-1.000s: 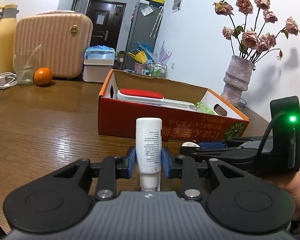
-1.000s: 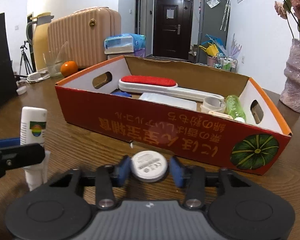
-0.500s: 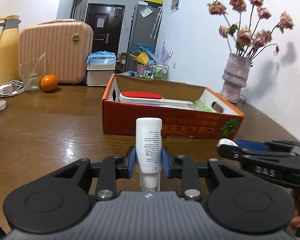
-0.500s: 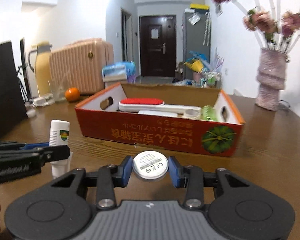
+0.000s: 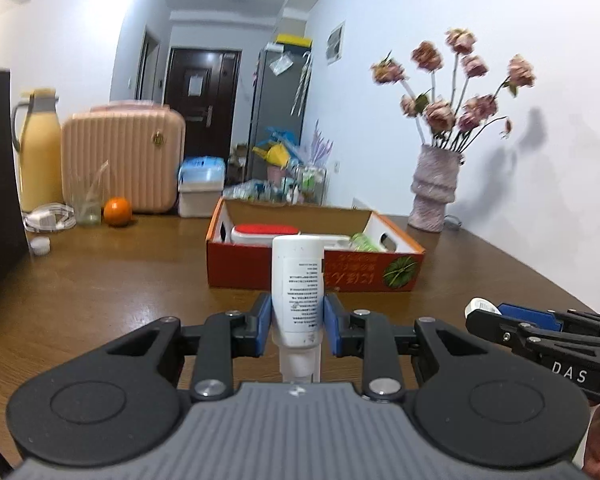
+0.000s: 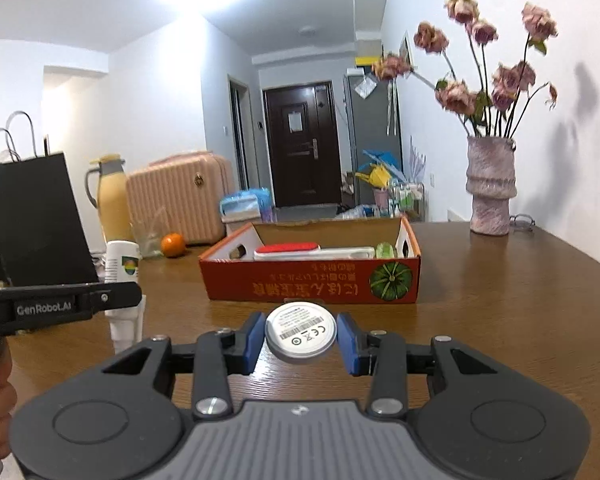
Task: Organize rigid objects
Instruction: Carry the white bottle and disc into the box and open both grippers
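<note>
My left gripper point(image 5: 298, 322) is shut on a white tube point(image 5: 298, 288), held upright with its cap down, above the table. My right gripper point(image 6: 300, 338) is shut on a round white disc point(image 6: 300, 332) with a label facing me. An open red cardboard box point(image 5: 312, 274) lies ahead on the wooden table; it also shows in the right wrist view point(image 6: 312, 284). Inside it are a white brush with a red pad point(image 6: 288, 249) and a green bottle point(image 6: 385, 249). The right gripper shows at the right of the left wrist view point(image 5: 500, 320), and the tube at the left of the right wrist view point(image 6: 122, 264).
A pink vase of dried roses point(image 6: 490, 188) stands at the table's far right. An orange point(image 5: 117, 211), a glass point(image 5: 86, 204), a yellow jug point(image 5: 40, 152), a pink suitcase point(image 5: 124, 156) and a black paper bag point(image 6: 36, 216) stand at the far left.
Both grippers have drawn back from the box and risen, each keeping its object. The box looks smaller and farther away in both views.
</note>
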{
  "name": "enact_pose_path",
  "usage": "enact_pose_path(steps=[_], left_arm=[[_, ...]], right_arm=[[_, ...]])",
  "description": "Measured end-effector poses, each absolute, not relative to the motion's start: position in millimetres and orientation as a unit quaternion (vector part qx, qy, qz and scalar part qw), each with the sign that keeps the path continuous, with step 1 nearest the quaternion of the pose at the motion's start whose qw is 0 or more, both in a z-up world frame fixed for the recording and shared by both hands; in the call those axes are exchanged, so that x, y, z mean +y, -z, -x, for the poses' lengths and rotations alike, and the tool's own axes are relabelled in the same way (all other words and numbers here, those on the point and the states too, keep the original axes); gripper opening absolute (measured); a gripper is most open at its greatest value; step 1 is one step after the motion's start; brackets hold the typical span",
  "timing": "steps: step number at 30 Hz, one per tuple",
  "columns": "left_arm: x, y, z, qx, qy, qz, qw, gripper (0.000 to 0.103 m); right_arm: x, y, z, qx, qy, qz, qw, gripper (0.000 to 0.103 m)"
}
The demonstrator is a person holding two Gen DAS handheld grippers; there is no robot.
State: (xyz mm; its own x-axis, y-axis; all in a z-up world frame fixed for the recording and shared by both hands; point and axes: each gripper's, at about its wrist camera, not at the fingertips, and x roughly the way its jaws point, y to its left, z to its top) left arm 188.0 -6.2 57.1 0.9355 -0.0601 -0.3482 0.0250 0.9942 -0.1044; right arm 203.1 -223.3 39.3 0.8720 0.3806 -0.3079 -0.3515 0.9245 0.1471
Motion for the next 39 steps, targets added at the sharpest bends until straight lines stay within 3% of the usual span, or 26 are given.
enact_pose_path(steps=[9, 18, 31, 39], left_arm=[[-17, -65, -161, 0.170, 0.022, 0.039, 0.984, 0.028], [-15, -72, -182, 0.160, 0.017, 0.027, 0.987, 0.028], [2, -103, -340, 0.161, 0.043, 0.012, 0.986, 0.028], [26, -68, -472, 0.258, 0.052, 0.065, 0.963, 0.028]], right_arm=[[-231, -50, -173, 0.146, -0.205, -0.052, 0.966, 0.039], [-233, -49, -196, 0.153, -0.206, -0.053, 0.965, 0.039], [-217, -91, -342, 0.132, -0.226, -0.044, 0.964, 0.039], [-188, -66, -484, 0.227, -0.253, -0.100, 0.935, 0.039]])
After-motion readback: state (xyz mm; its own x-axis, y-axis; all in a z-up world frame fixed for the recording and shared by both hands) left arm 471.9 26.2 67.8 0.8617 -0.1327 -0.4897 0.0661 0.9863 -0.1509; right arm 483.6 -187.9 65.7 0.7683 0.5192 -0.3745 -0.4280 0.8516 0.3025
